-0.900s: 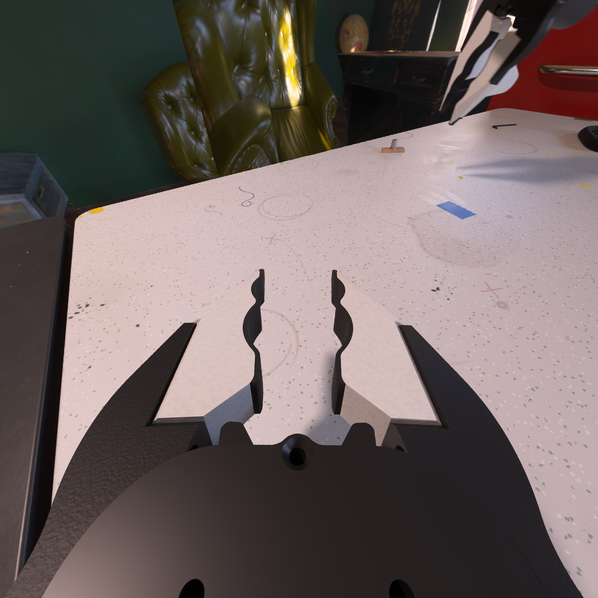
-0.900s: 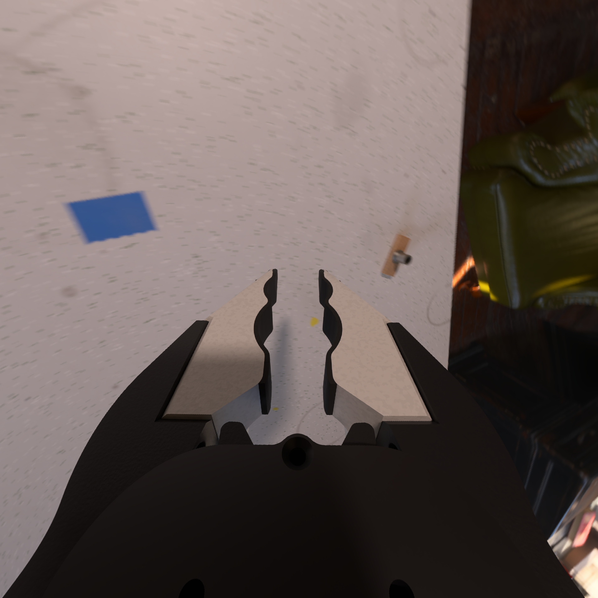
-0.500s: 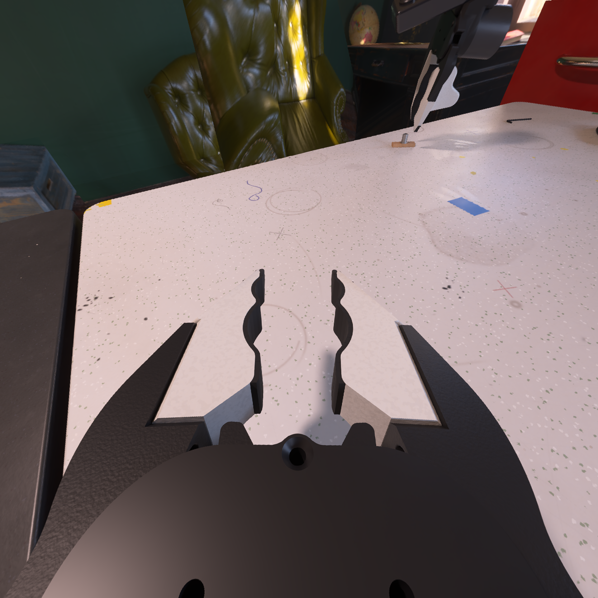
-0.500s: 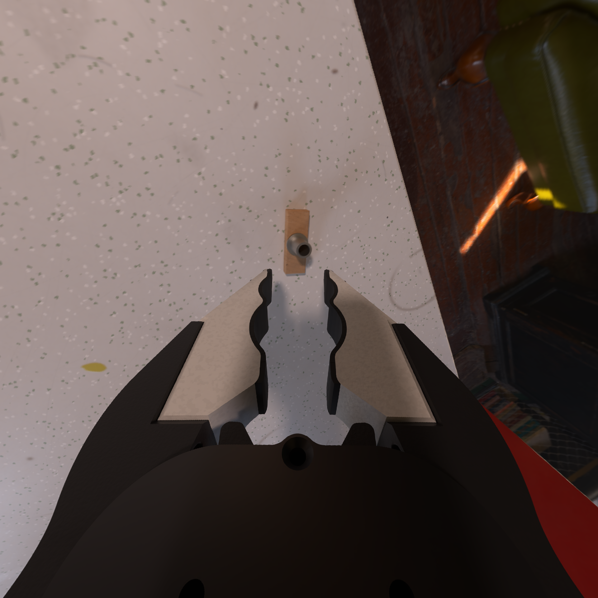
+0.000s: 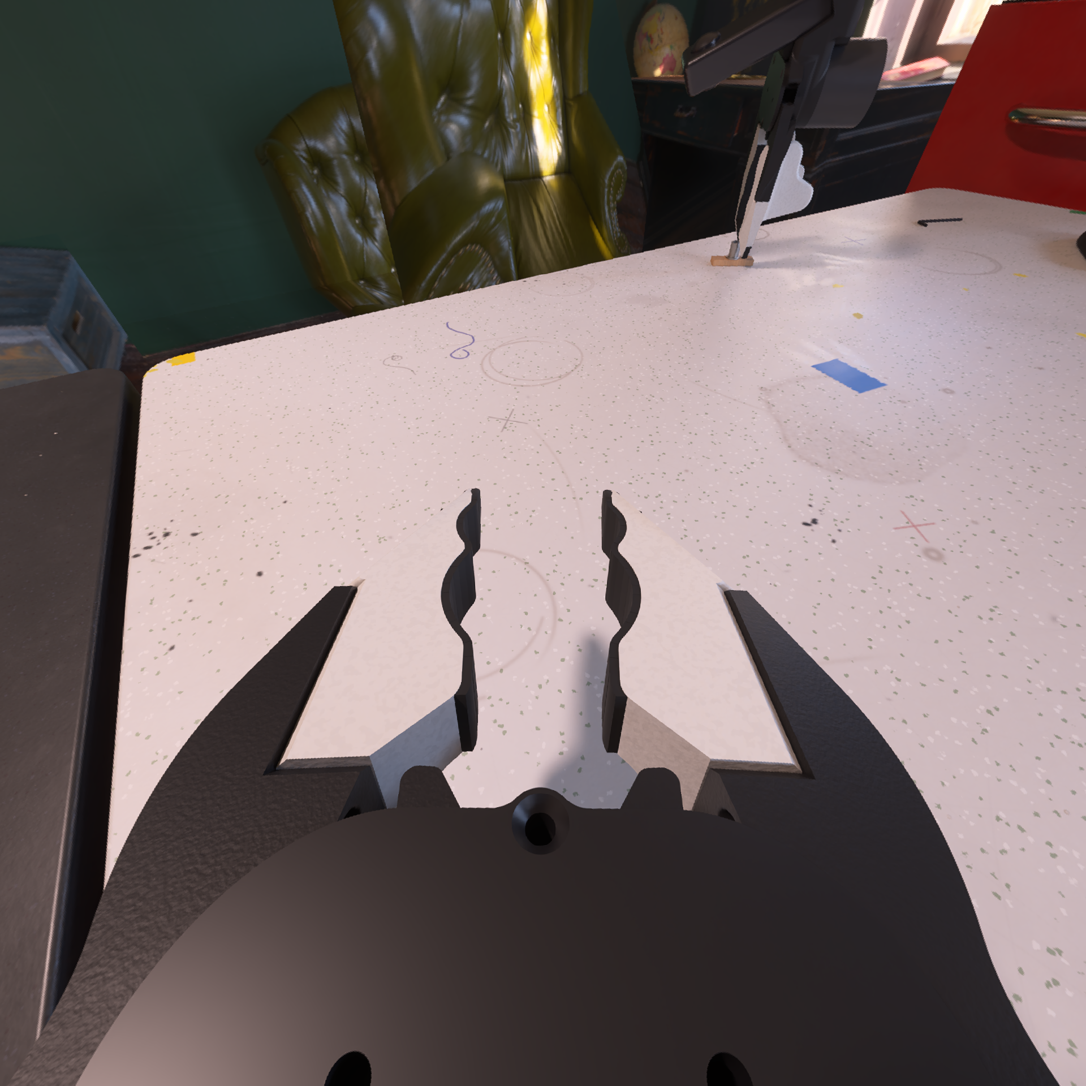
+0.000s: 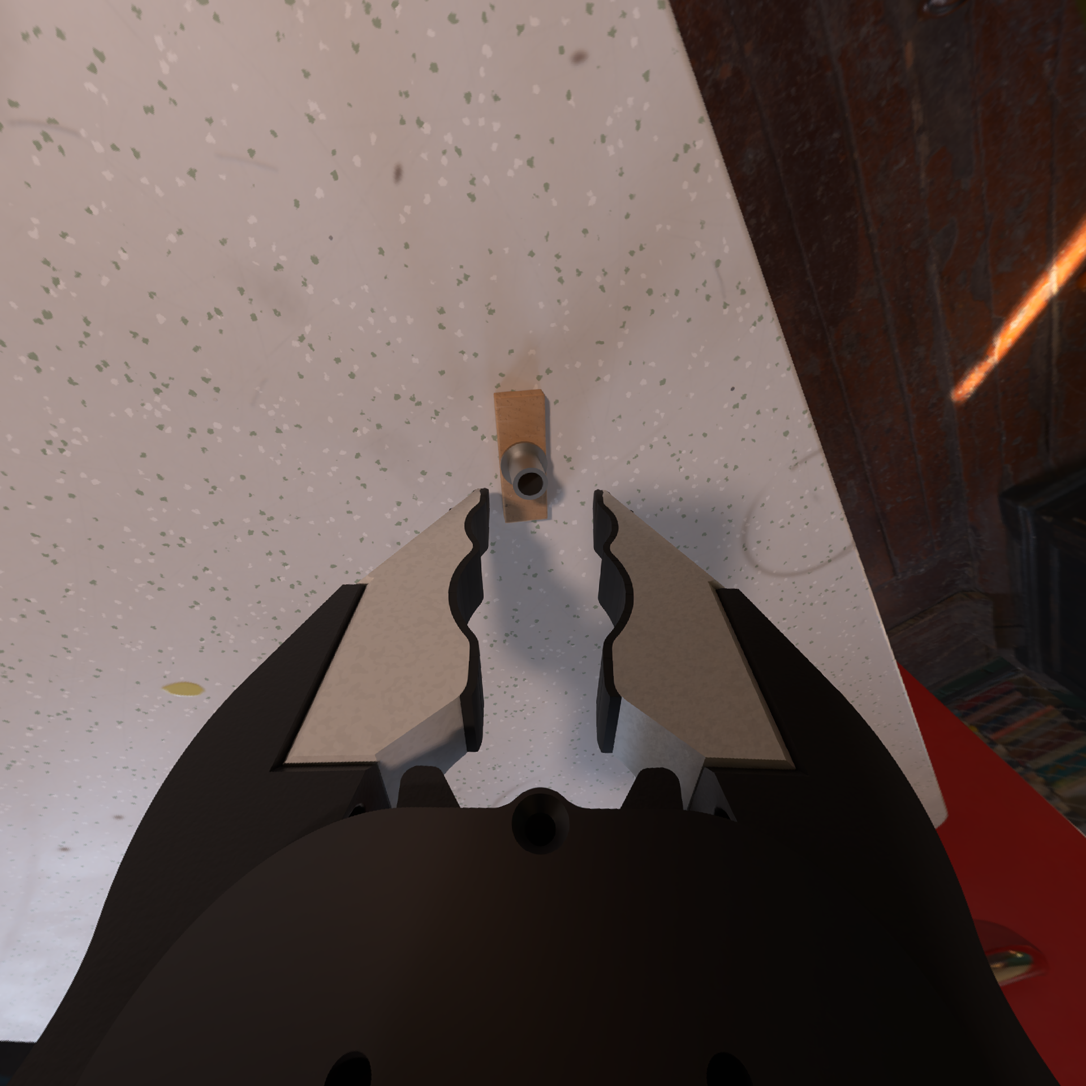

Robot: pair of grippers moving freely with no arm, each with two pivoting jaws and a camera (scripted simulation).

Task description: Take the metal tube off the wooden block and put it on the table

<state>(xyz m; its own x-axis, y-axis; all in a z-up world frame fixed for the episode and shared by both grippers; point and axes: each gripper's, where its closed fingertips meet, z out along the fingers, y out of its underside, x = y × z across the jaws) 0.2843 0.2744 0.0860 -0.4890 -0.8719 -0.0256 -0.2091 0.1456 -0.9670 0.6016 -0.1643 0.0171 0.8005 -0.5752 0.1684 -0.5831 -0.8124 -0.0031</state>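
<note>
Here, from the left wrist view, the left gripper (image 5: 540,499) hangs over the white table (image 5: 352,470) near its left edge, jaws parted and empty. Far off, by the back edge, the right gripper (image 5: 745,247) points down at the wooden block (image 5: 730,261). From the right wrist view, looking straight down, the metal tube (image 6: 527,473) stands upright on the block (still seated), just beyond the parted, empty fingertips. Nothing is gripped yet; closing, lifting and setting down all remain.
</note>
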